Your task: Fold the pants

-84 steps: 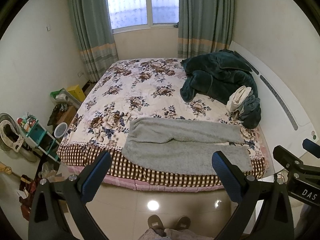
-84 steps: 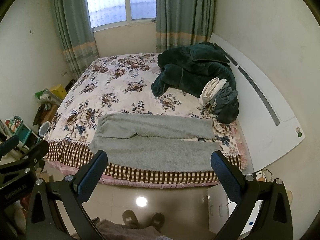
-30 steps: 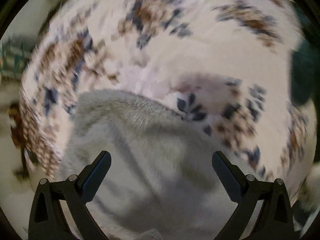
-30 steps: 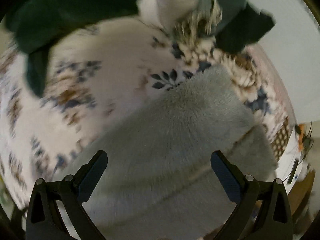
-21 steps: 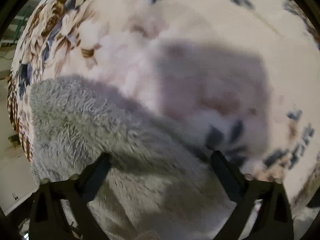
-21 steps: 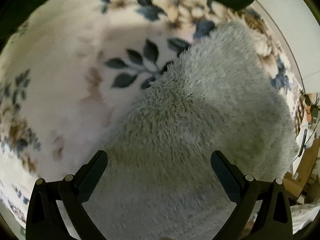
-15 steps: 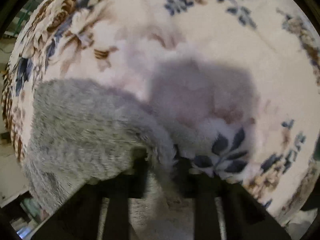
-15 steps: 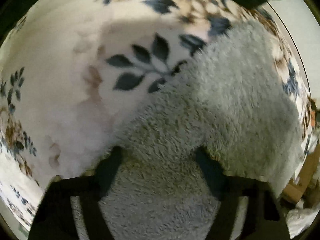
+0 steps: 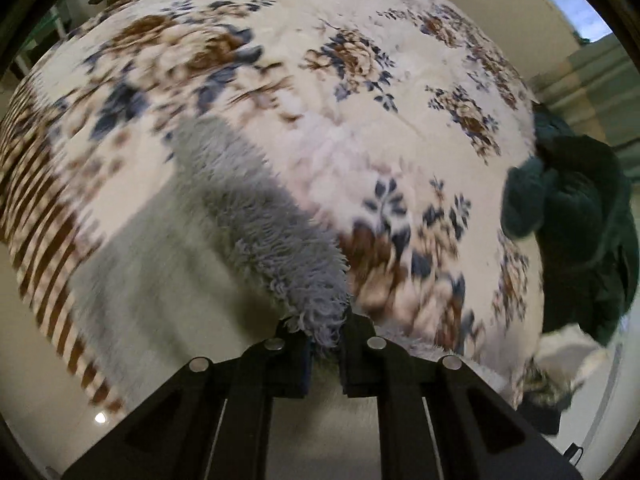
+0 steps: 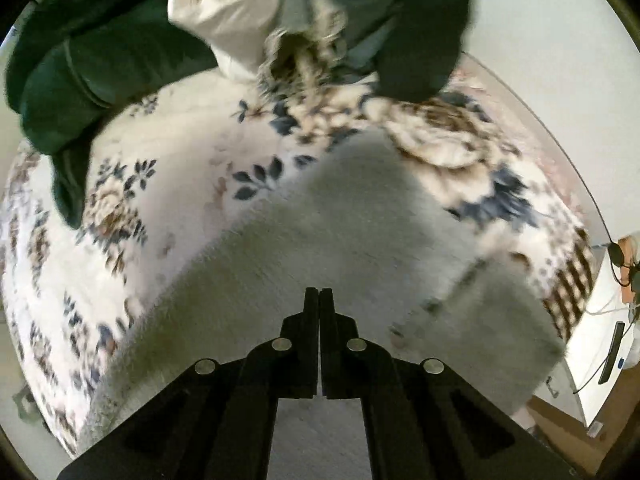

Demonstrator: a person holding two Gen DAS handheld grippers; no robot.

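Note:
Fluffy grey pants (image 9: 256, 216) lie on the floral bedspread (image 9: 320, 80) near the bed's front edge. My left gripper (image 9: 324, 332) is shut on the far edge of the pants at the waist end and holds a tuft of it raised off the bed. In the right wrist view the grey pants (image 10: 340, 220) spread under and ahead of my right gripper (image 10: 319, 300), which is shut; its fingers are pressed together with the leg-end fabric around them, and the pinched cloth itself is hidden.
A dark green blanket (image 9: 580, 208) and a cream and grey bundle of clothes (image 10: 240, 16) lie at the head end. A white headboard (image 10: 560, 40) stands beyond them. The checked bed skirt (image 9: 36, 184) marks the front edge, with tiled floor (image 9: 80, 400) below.
Both grippers came down onto the pants' far edge and closed on it. They have since pulled back and up, lifting that edge of the pants off the bedspread.

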